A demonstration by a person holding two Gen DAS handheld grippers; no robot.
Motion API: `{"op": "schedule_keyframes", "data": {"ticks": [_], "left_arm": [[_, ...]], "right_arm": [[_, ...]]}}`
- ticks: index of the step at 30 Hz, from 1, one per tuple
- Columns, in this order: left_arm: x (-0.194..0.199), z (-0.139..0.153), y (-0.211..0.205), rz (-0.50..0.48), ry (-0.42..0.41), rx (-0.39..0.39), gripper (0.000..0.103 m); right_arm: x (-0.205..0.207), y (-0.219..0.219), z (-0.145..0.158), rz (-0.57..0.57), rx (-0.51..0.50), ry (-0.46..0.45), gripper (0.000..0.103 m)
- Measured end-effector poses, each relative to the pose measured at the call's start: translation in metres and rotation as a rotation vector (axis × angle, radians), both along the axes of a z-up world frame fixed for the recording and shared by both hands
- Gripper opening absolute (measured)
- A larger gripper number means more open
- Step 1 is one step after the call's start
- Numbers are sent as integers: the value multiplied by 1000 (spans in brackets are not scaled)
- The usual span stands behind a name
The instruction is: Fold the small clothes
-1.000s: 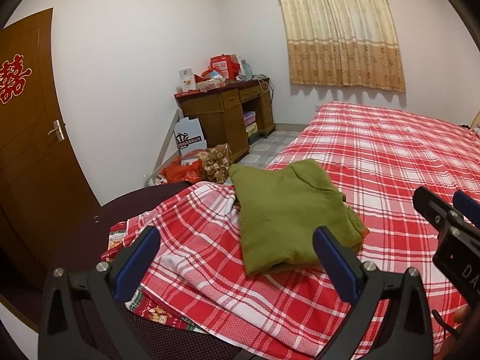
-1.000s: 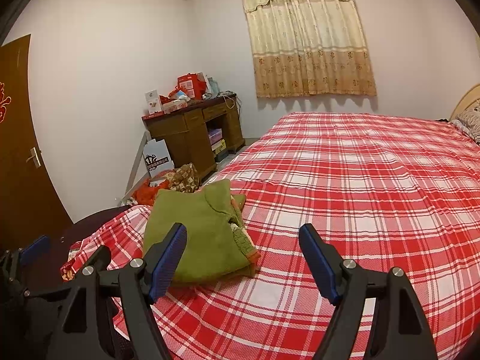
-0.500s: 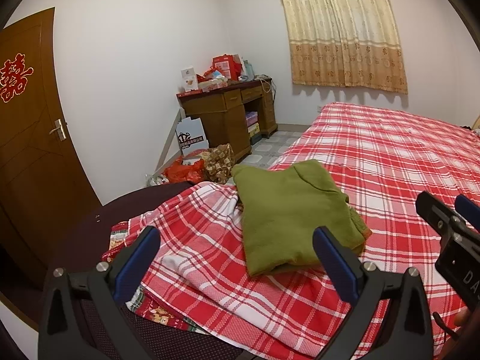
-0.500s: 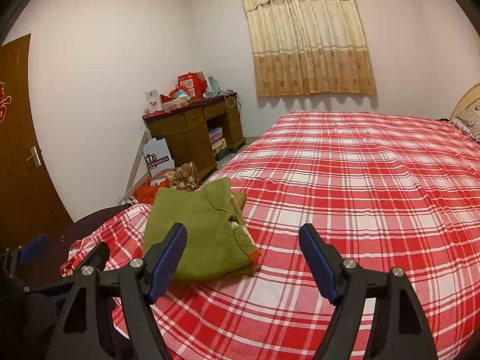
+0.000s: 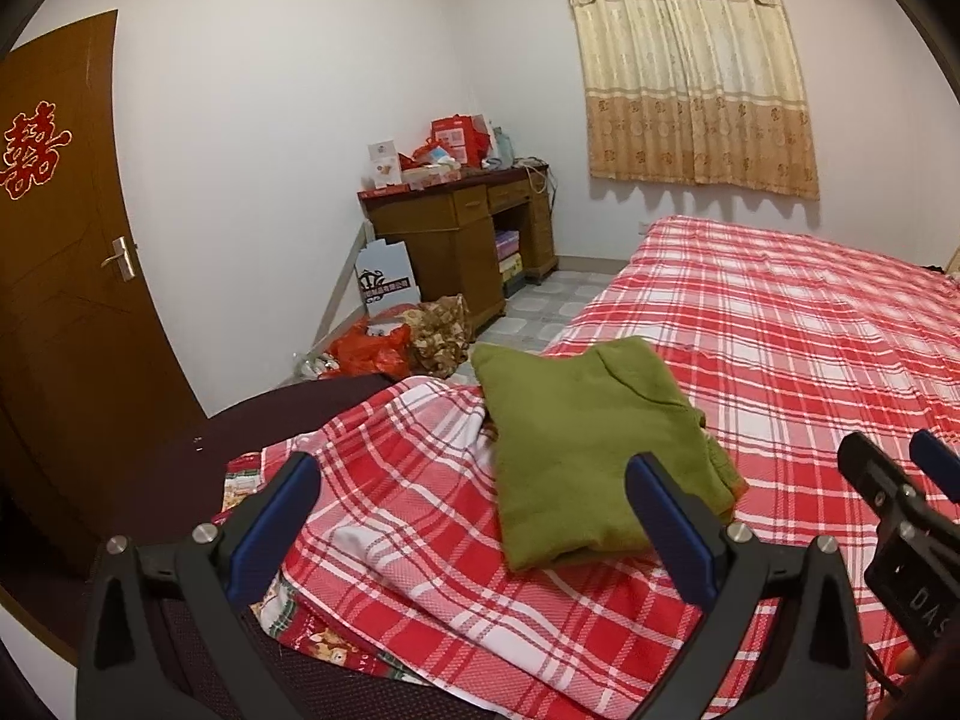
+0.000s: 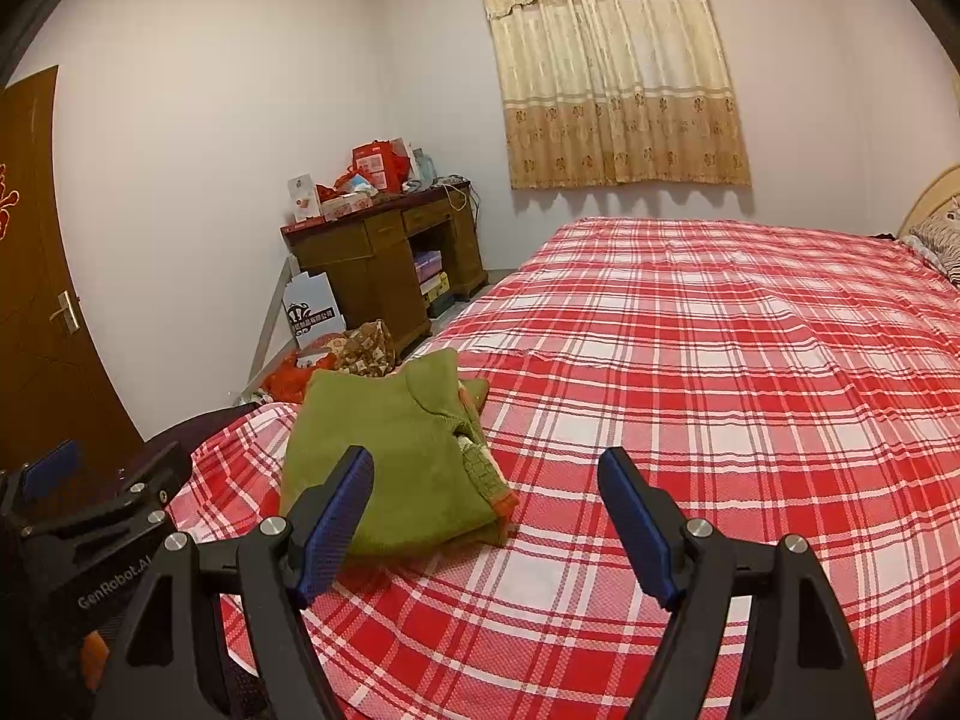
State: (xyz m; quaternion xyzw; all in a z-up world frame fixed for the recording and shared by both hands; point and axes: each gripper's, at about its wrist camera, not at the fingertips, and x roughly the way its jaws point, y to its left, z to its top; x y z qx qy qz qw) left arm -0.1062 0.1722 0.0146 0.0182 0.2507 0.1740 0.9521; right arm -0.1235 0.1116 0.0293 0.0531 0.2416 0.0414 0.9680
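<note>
A green garment (image 5: pixel 594 450), folded into a compact stack, is laid on the red plaid bedspread (image 5: pixel 810 330) near the bed's corner. Both the left gripper (image 5: pixel 474 516) and right gripper (image 6: pixel 486 510) are held apart and empty, short of it, suggesting the fold is judged complete.

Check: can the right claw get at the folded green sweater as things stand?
Probably yes. The right claw is open and empty, and the green sweater lies just ahead, off to its left on the plaid bedspread. Nothing sits between them; the left claw hangs off to the side.
</note>
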Motion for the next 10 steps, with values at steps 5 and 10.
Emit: {"op": "schedule_keyframes", "data": {"ticks": [5,10], "left_arm": [[1,-3,-4,-2,11,17,103],[3,-4,-1,8,27,11,103]], "right_arm": [[0,0,0,3,0,0,78],[-1,1,-1,5,0,4,78]]}}
